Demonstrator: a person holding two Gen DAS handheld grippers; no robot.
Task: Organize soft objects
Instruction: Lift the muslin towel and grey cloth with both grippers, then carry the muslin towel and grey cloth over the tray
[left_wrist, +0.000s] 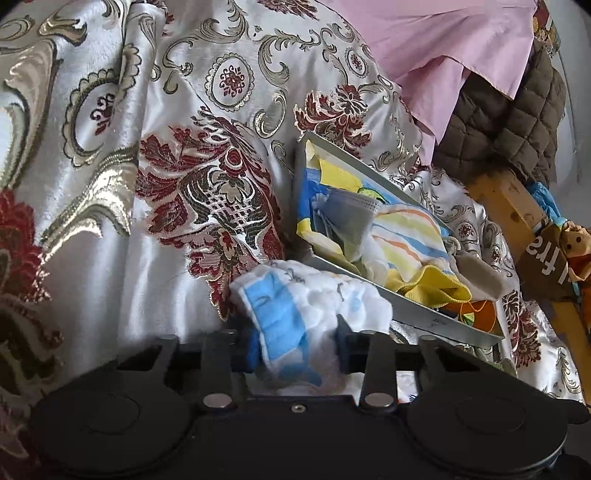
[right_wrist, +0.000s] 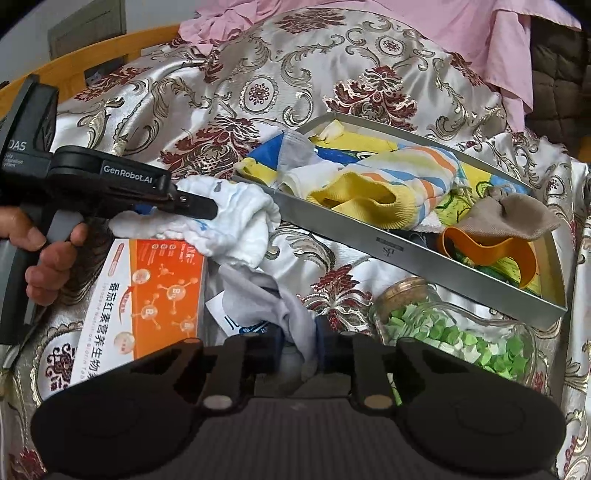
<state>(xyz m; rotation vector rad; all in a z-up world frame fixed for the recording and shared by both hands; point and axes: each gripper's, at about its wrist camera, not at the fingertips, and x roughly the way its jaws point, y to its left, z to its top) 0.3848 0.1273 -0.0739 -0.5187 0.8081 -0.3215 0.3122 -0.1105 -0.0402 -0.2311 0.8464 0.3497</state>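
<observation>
White-and-blue cloth (left_wrist: 303, 314) pinched in my left gripper (left_wrist: 299, 350) could snag the tray (left_wrist: 406, 306) rim, while my right gripper (right_wrist: 299, 354), clamped on grey fabric (right_wrist: 266, 295), drags it loose.

White-and-blue quilted cloth (left_wrist: 306, 314) bunched beside silver tray (left_wrist: 417, 314) of socks (left_wrist: 406, 236).

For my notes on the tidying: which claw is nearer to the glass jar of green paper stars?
The right. The right claw, shut on a grey cloth, sits just left of the glass jar. The left claw is farther away, beyond the orange box, gripping the white and blue cloth.
</observation>
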